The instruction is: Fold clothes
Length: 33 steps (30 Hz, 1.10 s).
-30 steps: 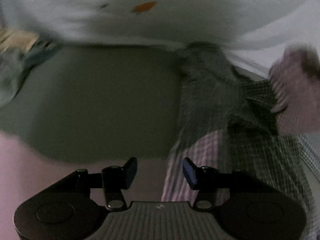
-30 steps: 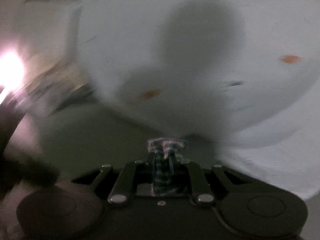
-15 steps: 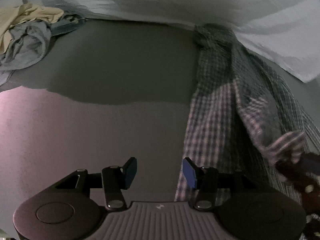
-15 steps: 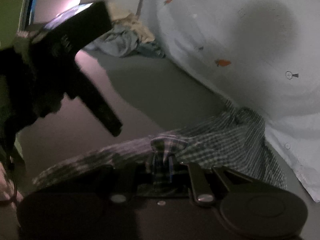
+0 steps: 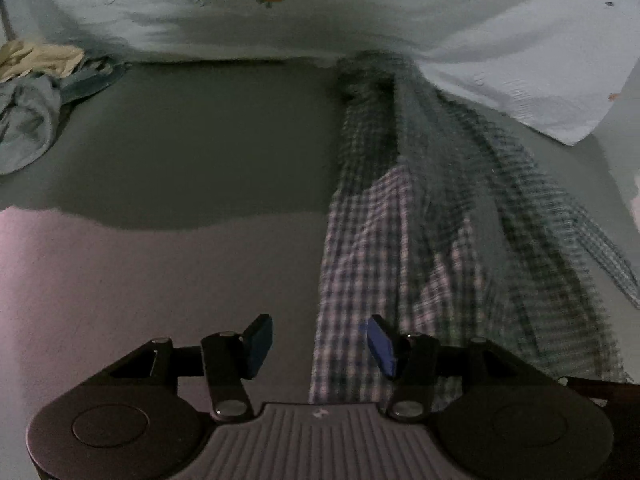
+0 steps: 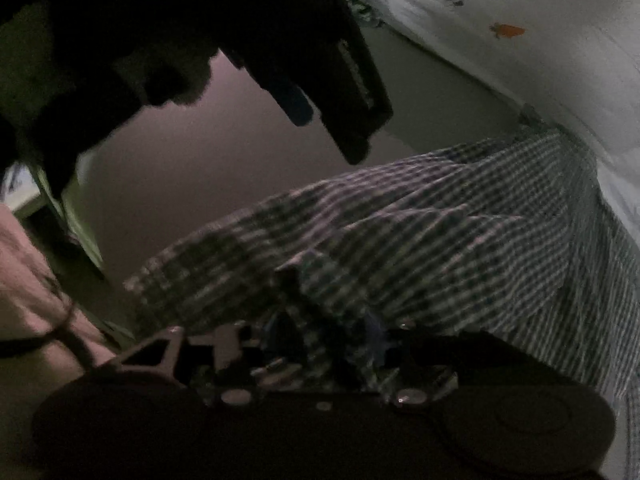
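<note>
The room is dim. A broad, flat surface (image 5: 168, 264) fills most of both views, its far half in grey-green shadow and its near half lit a faint pink; whether it is a bed, a counter or the floor cannot be told. Along its far edge hangs a pale sheet (image 5: 360, 12) printed with small orange and dark motifs, its lower corner drooping at the right.

The checked shirt (image 5: 400, 248) lies stretched in a long strip from the foot of that sheet toward the cameras, bunched and dark at the far end, lighter and flatter near the left gripper. In the right wrist view it billows in folds across the middle.

A heap of crumpled clothes (image 5: 28, 96), cream over grey-blue, sits at the far left edge of the surface, well apart from the shirt.

The left gripper (image 5: 318, 346) hovers low over the shirt's near left edge, fingers (image 5: 382, 348) spread apart and empty. It shows as a dark shape high in the right wrist view.

The right gripper (image 6: 320, 344) is clamped on a bunch of the checked cloth, which stands up between its fingers.
</note>
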Motion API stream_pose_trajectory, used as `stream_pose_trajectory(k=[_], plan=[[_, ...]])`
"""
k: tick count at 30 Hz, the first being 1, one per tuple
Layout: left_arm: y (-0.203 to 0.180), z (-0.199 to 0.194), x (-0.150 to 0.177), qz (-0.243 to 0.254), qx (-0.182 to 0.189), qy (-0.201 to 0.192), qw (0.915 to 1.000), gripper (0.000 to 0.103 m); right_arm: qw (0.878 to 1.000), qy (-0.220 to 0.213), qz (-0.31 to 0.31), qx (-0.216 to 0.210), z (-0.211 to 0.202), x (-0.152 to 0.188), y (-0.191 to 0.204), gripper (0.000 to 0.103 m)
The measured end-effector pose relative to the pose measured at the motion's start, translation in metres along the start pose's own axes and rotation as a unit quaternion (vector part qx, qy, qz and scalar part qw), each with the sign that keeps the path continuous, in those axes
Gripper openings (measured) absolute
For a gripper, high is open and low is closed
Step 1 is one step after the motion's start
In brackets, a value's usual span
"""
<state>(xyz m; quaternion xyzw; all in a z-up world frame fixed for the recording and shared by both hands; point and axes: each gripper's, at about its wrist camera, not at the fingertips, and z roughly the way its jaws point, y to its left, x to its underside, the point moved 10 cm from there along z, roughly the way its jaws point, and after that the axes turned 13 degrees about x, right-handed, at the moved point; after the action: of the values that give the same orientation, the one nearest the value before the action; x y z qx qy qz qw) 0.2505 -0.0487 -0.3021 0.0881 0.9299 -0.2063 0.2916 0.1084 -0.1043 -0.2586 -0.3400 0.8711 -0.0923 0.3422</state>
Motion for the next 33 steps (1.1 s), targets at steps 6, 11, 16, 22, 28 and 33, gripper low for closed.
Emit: stream_pose_trajectory(k=[6,11,16,22,28,33], plan=[[-0.015,0.017,-0.009,0.025,0.024,0.001,0.9994,0.059,0.988,0.013,0.150,0.036,-0.011,0.013,-0.058,0.056],[-0.027,0.043,0.001,0.052,0.028,0.024,0.9980,0.059,0.957,-0.007,0.287,0.033,-0.018,0.013,-0.123,0.051],[-0.028,0.058,0.019,0.062,0.000,0.051,0.9967,0.059,0.938,-0.042,0.344,0.000,-0.020,0.000,-0.173,0.051],[-0.017,0.055,0.021,0.035,-0.025,0.055,0.9976,0.059,0.944,-0.040,0.326,0.029,0.032,-0.012,-0.220,0.049],[-0.009,0.049,0.010,0.012,-0.042,0.050,0.9978,0.059,0.935,-0.048,0.352,0.013,0.133,-0.045,-0.266,0.044],[0.004,0.055,-0.012,-0.007,-0.044,0.034,0.9984,0.059,0.922,-0.019,0.384,-0.043,0.202,-0.064,-0.274,0.035]])
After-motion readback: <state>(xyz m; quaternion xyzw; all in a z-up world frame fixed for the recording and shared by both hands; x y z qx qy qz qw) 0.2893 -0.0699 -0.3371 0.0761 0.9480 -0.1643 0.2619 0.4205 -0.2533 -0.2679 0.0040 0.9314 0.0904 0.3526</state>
